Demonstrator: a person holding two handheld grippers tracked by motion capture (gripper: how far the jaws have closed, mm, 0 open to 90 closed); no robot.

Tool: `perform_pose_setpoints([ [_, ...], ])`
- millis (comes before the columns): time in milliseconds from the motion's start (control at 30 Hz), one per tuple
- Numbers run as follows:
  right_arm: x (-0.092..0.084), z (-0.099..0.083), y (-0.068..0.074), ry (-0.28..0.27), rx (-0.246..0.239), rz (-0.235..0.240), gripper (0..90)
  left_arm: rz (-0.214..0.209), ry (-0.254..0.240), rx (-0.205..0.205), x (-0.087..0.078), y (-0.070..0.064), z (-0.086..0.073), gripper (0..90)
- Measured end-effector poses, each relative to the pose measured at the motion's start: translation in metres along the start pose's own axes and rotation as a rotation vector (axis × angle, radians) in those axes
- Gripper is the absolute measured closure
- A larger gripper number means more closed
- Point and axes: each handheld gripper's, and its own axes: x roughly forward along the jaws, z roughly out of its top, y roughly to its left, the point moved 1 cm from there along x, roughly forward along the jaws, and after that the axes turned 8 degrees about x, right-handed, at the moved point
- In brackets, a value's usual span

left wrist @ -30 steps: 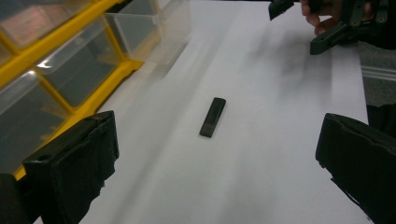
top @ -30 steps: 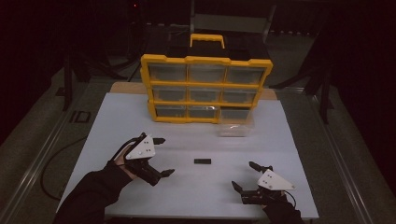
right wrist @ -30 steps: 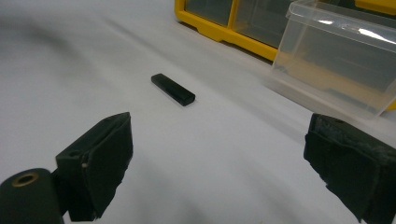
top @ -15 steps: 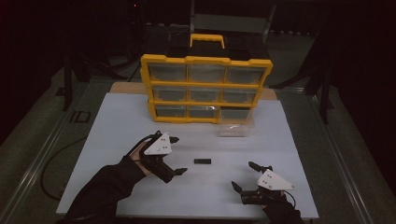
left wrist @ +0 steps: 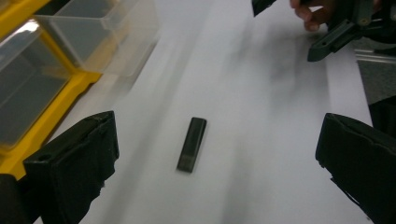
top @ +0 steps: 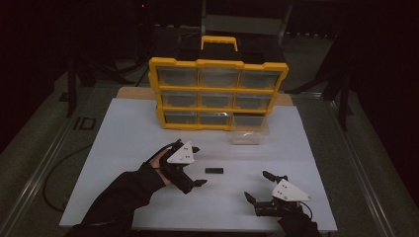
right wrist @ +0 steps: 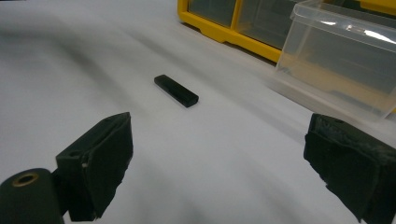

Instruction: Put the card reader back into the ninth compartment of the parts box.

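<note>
A small flat black bar (top: 214, 171) lies on the white table top (top: 123, 128), seen close in the left gripper view (left wrist: 192, 143) and farther off in the right gripper view (right wrist: 176, 90). My left gripper (top: 196, 165) is open just left of the bar, its jaws spread wide on either side of the line toward it. The right gripper (top: 258, 186) is open near the front edge, right of the bar and apart from it. Nothing sits between either pair of jaws.
A yellow drawer cabinet (top: 217, 94) with clear drawers stands at the back of the table. One clear drawer (top: 249, 137) sits pulled out on the table in front of its lower right corner. The surroundings are dark.
My left gripper has moved to the right and slightly forward, closing in on the black bar. The right gripper and the bar have stayed put.
</note>
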Motion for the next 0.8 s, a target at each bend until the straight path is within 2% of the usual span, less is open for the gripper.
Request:
perform_pose_setpoints([
  [100,0.0,0.0,0.0,0.001,0.002,0.001,8.3,-0.011,0.0,-0.002,0.002,0.001,0.0,0.5],
  [167,0.0,0.0,0.0,0.0,0.003,0.002,8.4,-0.018,0.001,-0.001,0.01,0.002,-0.001,0.5],
  [300,0.0,0.0,0.0,0.001,0.002,0.002,8.4,-0.018,0.001,-0.014,0.018,0.005,-0.002,0.5],
  [800,0.001,0.0,0.0,-0.002,0.003,0.003,8.4,-0.045,0.012,-0.022,0.041,0.008,-0.007,0.6],
])
